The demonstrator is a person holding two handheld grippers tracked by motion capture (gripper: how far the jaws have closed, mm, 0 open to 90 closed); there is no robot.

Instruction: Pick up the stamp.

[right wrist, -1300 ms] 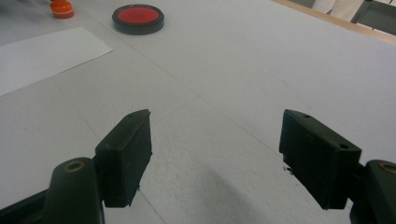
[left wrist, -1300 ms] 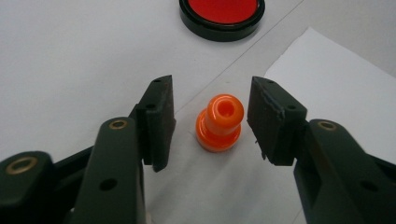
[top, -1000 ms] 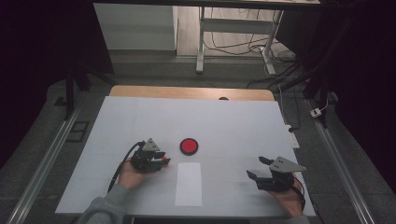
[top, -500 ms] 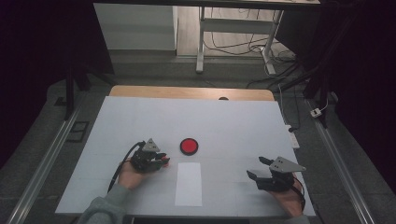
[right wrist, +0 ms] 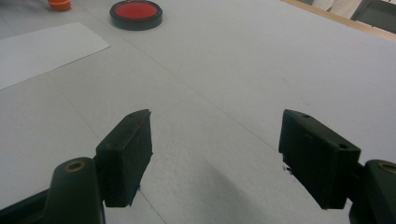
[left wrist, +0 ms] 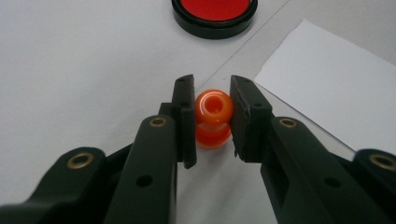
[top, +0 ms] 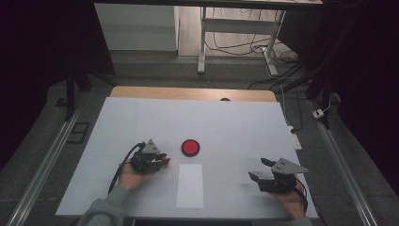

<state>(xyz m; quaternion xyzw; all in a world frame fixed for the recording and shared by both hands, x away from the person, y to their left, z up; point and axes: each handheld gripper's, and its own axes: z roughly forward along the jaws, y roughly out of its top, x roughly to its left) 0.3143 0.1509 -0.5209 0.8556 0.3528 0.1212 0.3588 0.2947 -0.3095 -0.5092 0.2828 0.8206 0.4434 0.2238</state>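
Observation:
A small orange bead (left wrist: 213,112) with a hole in its top sits between the black jaws of my left gripper (left wrist: 212,91), which is shut on it just above the white table (top: 235,127). From above, the left gripper (top: 161,160) and the orange bead (top: 165,162) lie left of a red disc with a black rim (top: 190,147). In the left gripper view the red disc (left wrist: 214,11) lies straight ahead. My right gripper (top: 258,168) rests at the front right, open, with nothing between its wide jaws (right wrist: 217,121).
A white sheet of paper (top: 190,185) lies flat between the two grippers, near the front edge. In the right gripper view the paper (right wrist: 42,51), the red disc (right wrist: 136,14) and the orange bead (right wrist: 59,4) are far off to the left. Dark floor surrounds the table.

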